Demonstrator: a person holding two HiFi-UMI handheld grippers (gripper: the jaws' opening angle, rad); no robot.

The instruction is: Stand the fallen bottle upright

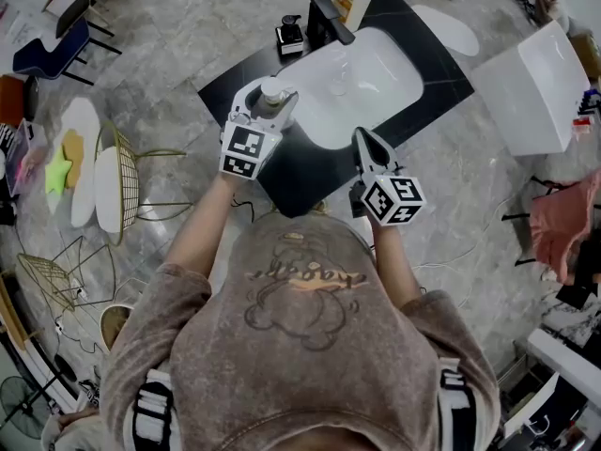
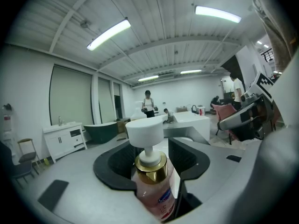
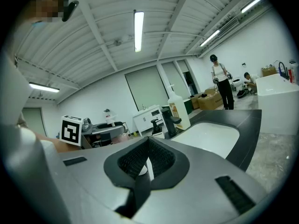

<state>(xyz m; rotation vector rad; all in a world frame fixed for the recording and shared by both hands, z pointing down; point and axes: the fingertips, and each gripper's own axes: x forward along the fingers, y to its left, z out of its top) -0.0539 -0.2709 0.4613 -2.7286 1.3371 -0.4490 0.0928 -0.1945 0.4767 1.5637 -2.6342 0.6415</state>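
The left claw (image 1: 272,94) is spread about the upright pump bottle (image 2: 156,185), set on the dark worktop (image 1: 300,178) beside the white basin (image 1: 376,78) at upper centre, while the right claw (image 1: 361,136) is pressed together, empty.

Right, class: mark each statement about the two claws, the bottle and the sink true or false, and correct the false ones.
1. A pump bottle sits between the jaws of the left claw. True.
2. The right claw is carrying a second bottle. False: nothing is between its jaws, which are together.
3. The bottle has a white pump head above a gold collar. True.
4. The basin is black and set in a white counter. False: the basin is white and the counter black.
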